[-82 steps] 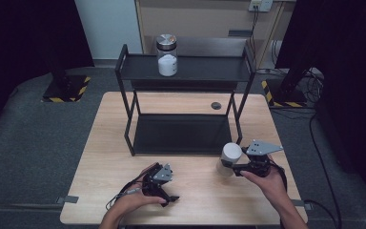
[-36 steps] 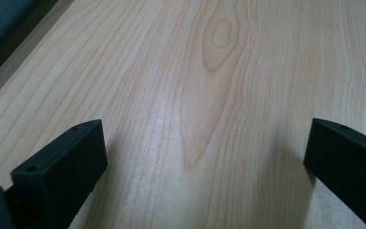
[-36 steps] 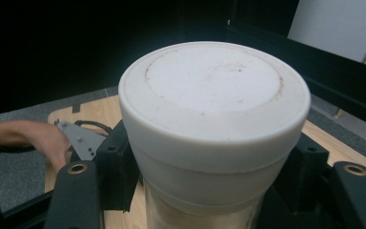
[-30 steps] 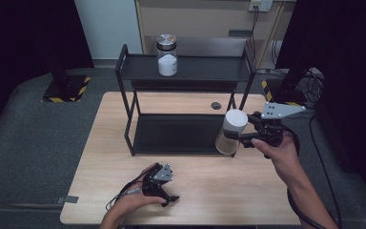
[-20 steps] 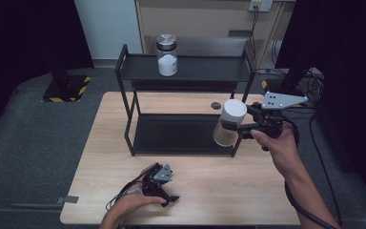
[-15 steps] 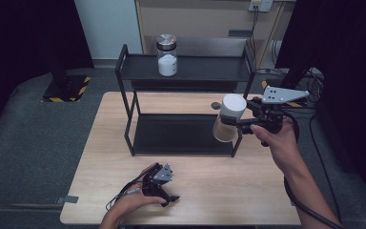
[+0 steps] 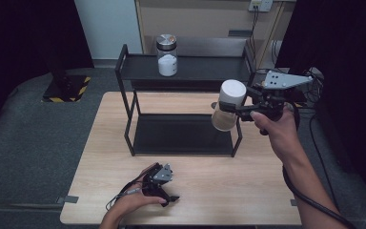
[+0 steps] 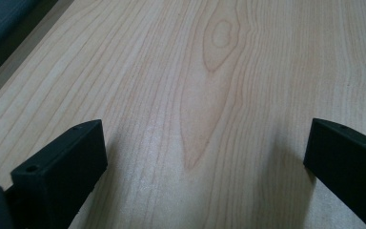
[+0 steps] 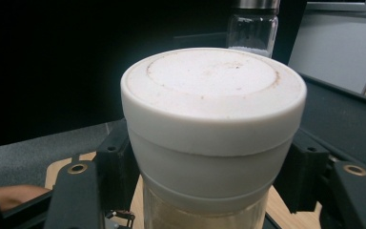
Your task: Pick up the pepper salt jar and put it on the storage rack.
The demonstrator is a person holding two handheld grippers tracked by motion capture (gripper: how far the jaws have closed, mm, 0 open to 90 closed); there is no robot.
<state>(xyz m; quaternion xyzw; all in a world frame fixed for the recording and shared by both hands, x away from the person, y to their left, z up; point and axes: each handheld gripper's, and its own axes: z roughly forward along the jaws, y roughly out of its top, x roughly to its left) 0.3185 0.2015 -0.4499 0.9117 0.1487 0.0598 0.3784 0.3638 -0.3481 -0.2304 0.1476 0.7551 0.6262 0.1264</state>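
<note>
The right gripper (image 7: 233,111), clamped on a white-lidded clear jar of tan powder (image 7: 228,105), has risen from the wooden table's (image 7: 100,157) front right area and travelled toward its far edge, now holding the jar aloft at the right end of the black metal two-tier shelf (image 7: 186,71), level with its upper tier.

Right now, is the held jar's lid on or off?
On. The white lid sits flush on the jar that the right gripper grips by its neck, the rim closed all round.
</note>
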